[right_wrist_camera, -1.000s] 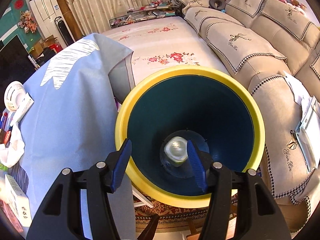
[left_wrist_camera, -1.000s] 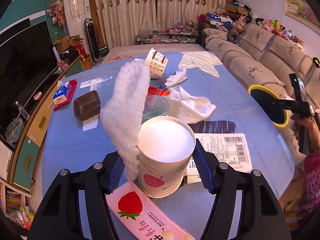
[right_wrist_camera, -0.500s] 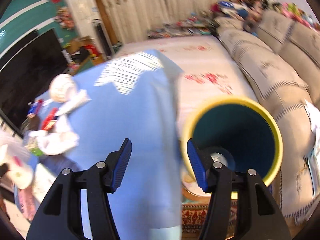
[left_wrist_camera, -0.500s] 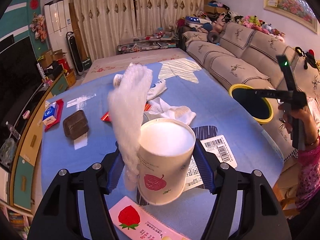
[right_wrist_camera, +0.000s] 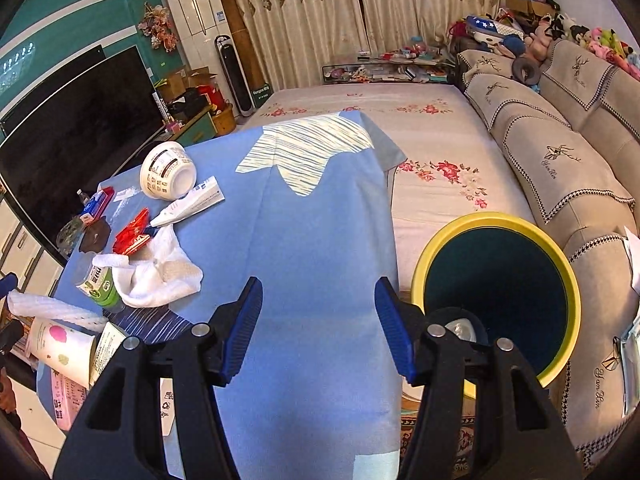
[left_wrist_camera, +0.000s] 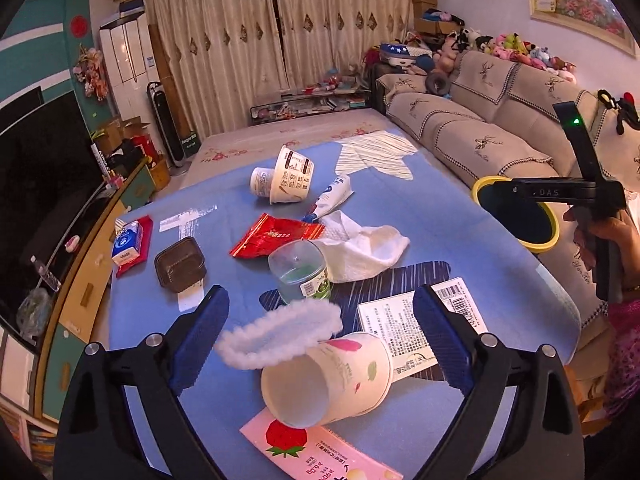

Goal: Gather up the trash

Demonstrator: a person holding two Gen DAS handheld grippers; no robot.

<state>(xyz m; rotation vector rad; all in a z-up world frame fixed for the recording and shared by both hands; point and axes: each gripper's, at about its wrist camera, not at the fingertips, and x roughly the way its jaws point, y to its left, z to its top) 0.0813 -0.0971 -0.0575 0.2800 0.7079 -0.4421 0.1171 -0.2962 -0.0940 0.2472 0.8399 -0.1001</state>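
Cluttered with litter, the blue-clothed tabletop (left_wrist_camera: 248, 216) stands in a living room, with a sofa along one side and a yellow-rimmed trash bin (right_wrist_camera: 496, 304) on the floor between the two. One clear plastic container already lies at the bottom of that bin, so collecting has begun, but most of it is left. On the cloth lie a noodle bowl (left_wrist_camera: 290, 176) on its side, a squeezed tube (left_wrist_camera: 330, 198), a red wrapper (left_wrist_camera: 276, 236), a crumpled white tissue (left_wrist_camera: 360, 250), a small green-labelled bottle (left_wrist_camera: 300, 274), a dark plastic tray (left_wrist_camera: 180, 266), a small blue carton (left_wrist_camera: 128, 242) and printed flat cartons. The left gripper (left_wrist_camera: 320, 334) has just been opening: its jaws stand wide apart, and between them a paper cup (left_wrist_camera: 328, 384) lies tipped on its side, touched by neither pad, with a strip of white foam wrap (left_wrist_camera: 280, 340) resting against it. That cup looks dropped rather than delivered and would need to be picked up again. The right gripper (right_wrist_camera: 318, 326) hangs over the bare near edge of the cloth, just beside the bin, jaws parted and empty.
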